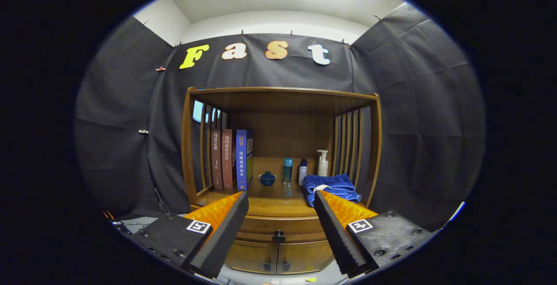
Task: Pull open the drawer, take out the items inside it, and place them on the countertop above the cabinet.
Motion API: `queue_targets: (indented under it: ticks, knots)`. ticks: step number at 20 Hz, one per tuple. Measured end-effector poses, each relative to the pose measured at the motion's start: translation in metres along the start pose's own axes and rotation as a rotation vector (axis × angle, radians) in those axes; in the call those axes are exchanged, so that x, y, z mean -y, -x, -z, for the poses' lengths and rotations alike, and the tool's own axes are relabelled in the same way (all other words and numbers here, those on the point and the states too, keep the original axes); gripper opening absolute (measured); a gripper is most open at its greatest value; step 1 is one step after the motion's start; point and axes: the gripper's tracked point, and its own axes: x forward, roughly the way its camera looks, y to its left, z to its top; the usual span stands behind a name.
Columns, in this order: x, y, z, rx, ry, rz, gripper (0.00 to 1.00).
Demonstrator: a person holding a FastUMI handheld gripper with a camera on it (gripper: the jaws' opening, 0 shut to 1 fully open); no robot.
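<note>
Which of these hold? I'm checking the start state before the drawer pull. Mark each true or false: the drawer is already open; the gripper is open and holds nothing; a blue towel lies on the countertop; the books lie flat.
1. The drawer is already open. False: it is closed, its knob untouched.
2. The gripper is open and holds nothing. True.
3. A blue towel lies on the countertop. True.
4. The books lie flat. False: they stand upright.
</note>
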Motion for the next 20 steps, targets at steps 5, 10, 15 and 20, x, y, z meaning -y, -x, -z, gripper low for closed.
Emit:
queue_targets:
  ticks: [5, 10, 15, 20]
  knots:
    - [-0.002, -0.002, 0.003, -0.003, -0.003, -0.008, 0.99]
    - [-0.002, -0.014, 0.025, -0.039, -0.010, -0.009, 0.98]
    - [0.000, -0.040, 0.071, -0.104, -0.031, -0.012, 0.99]
    - [0.002, -0.076, 0.139, -0.208, -0.064, -0.011, 0.99]
